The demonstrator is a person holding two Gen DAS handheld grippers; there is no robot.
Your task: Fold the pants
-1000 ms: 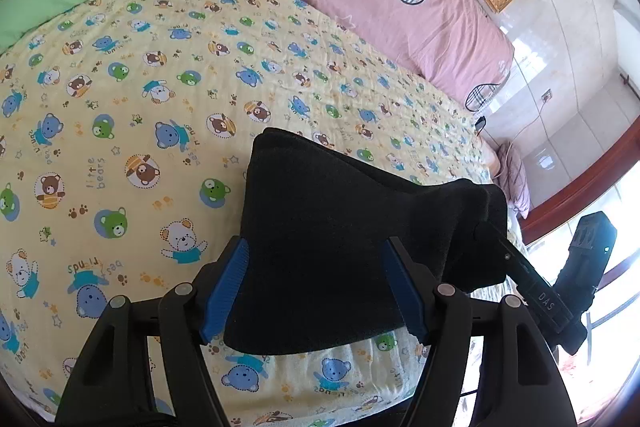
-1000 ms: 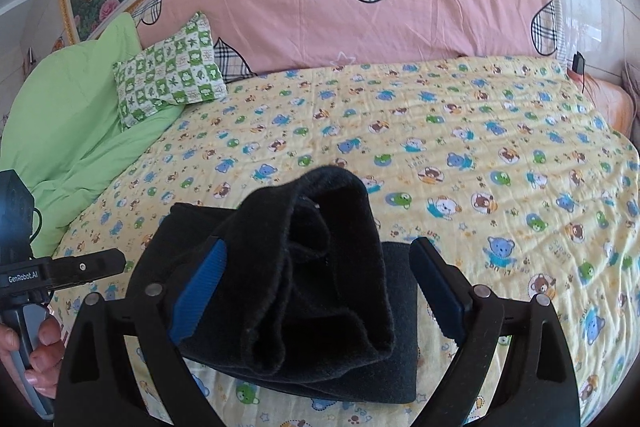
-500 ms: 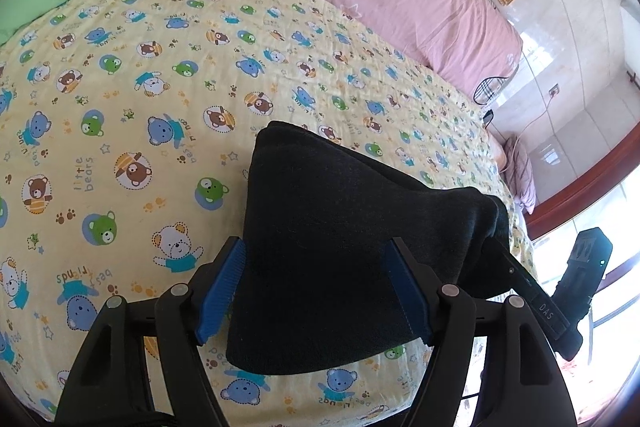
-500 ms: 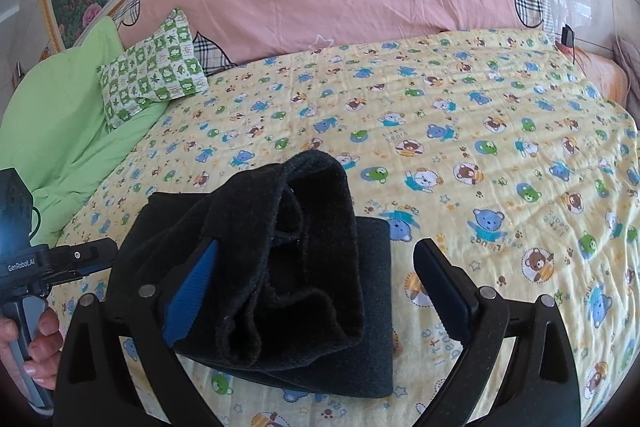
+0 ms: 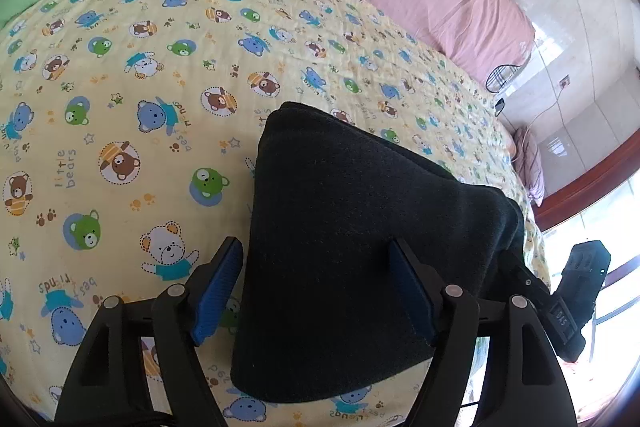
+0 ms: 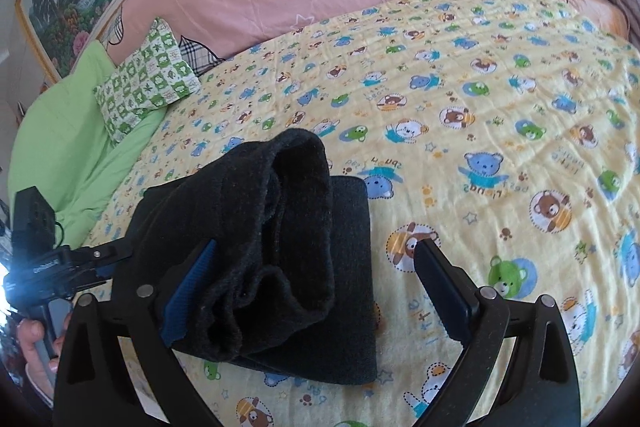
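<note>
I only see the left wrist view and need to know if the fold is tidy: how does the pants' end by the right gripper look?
Observer: In the right wrist view, the top layer of the pants bulges up in a loose roll over a flat lower layer.
Operator: Is the right gripper clamping that roll?
Observer: No. The right gripper is open. Its finger on the picture's right stands clear of the cloth, over the bear-print sheet.

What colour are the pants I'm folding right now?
Black, plain with no pattern. The pants show best in the right wrist view, folded on the bear-print sheet.
</note>
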